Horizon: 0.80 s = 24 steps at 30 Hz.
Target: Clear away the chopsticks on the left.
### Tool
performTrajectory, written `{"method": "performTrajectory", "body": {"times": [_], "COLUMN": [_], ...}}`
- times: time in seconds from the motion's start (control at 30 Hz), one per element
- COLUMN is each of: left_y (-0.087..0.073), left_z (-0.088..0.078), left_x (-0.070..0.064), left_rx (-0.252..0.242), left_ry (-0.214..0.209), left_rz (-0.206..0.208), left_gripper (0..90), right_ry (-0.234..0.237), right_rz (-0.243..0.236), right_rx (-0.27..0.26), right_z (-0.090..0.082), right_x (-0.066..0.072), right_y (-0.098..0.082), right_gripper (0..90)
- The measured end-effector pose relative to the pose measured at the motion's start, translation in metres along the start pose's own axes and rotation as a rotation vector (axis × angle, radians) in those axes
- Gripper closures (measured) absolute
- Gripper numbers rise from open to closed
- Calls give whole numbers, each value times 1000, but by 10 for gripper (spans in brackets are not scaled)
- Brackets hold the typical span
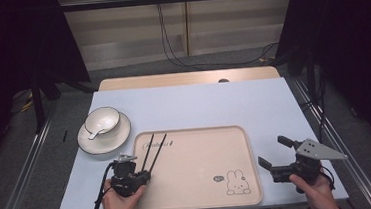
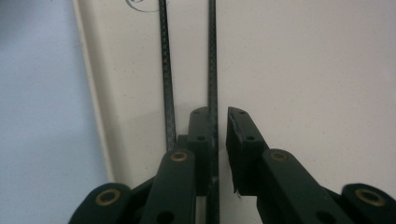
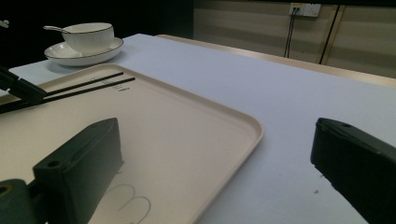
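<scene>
Two black chopsticks (image 1: pixel 153 147) lie side by side on the left part of a beige tray (image 1: pixel 198 158) with a rabbit drawing. My left gripper (image 1: pixel 143 175) sits at their near ends, low over the tray. In the left gripper view its jaws (image 2: pixel 217 112) stand a narrow gap apart. One chopstick (image 2: pixel 212 56) runs between them along the left pad, clear of the right pad. The other chopstick (image 2: pixel 167 70) lies outside the left jaw. My right gripper (image 1: pixel 273 150) is wide open over the table right of the tray, with nothing in it (image 3: pixel 215 135).
A white bowl (image 1: pixel 102 120) with a spoon (image 1: pixel 94 134) stands on a white saucer (image 1: pixel 118 136) left of the tray's far corner. The pale blue table (image 1: pixel 198 106) stretches behind the tray. Metal rails run along both table sides.
</scene>
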State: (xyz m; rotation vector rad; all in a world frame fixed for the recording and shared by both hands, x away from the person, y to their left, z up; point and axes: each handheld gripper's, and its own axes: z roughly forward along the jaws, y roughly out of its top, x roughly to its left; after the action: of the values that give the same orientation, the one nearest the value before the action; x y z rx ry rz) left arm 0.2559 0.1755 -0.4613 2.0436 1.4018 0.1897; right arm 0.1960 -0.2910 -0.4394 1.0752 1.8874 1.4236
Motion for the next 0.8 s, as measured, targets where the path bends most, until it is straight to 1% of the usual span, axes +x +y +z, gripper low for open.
{"method": "performTrajectory", "body": {"times": [0.03,0.07,0.1,0.13,0.17,0.2,0.23,0.27,0.3,0.33,0.37,0.4,0.43,0.47,0.5,0.53,0.57,0.6,0.63,0.67,0.7,0.73,0.77,0.8], "left_y": [0,0,0,0,0,0,0,0,1,1,1,1,2,3,3,3,3,3,4,5,5,4,4,4], "left_z": [0,0,0,-1,-1,-1,-2,-4,-5,-7,-9,-10,-13,-16,-16,-20,-20,-22,-24,-25,-28,-34,-34,-37], "left_x": [0,0,-1,0,0,1,2,3,4,5,4,3,3,3,3,5,5,6,8,11,13,18,18,21], "left_rx": [0,-3,-2,1,3,3,-1,-11,-30,-40,-53,-79,-89,-125,-125,-160,-160,-180,-184,-190,-202,-247,-247,-270], "left_ry": [0,-13,-13,-19,-36,-23,-25,-45,-64,-71,-90,-97,-102,-104,-104,-120,-120,-143,-153,-167,-169,-155,-155,-159], "left_rz": [0,2,5,16,23,27,31,35,39,52,64,71,97,121,121,142,142,145,176,212,228,252,252,258], "left_gripper": [772,772,764,741,737,737,731,728,706,684,684,660,626,543,490,420,372,372,269,269,226,173,150,150], "right_ry": [0,-1,-1,1,2,2,1,1,-1,2,2,1,2,0,0,-7,-1,-1,-1,-1,-2,-5,-5,-2], "right_rz": [0,-2,-1,-1,0,0,0,-1,-2,1,1,1,0,0,0,-4,1,1,3,3,3,10,10,-1], "right_rx": [0,-2,-2,-1,-1,-1,-1,-1,0,-3,-3,-2,-1,0,0,1,-3,-3,-2,-2,-2,-7,-7,-2], "right_z": [0,0,0,0,0,0,0,0,0,-1,-1,-1,0,0,0,0,0,0,0,0,0,-1,-1,-1], "right_x": [0,0,0,0,0,0,0,0,0,-1,-1,-1,-1,-1,-1,-1,-1,-1,-1,-1,-1,-1,-1,-2], "right_y": [0,0,0,0,0,0,0,0,0,0,0,0,0,0,0,0,0,0,0,0,0,0,0,0], "right_gripper": [17,17,17,17,16,16,17,17,17,17,17,17,17,17,17,17,17,17,16,16,17,17,17,16]}}
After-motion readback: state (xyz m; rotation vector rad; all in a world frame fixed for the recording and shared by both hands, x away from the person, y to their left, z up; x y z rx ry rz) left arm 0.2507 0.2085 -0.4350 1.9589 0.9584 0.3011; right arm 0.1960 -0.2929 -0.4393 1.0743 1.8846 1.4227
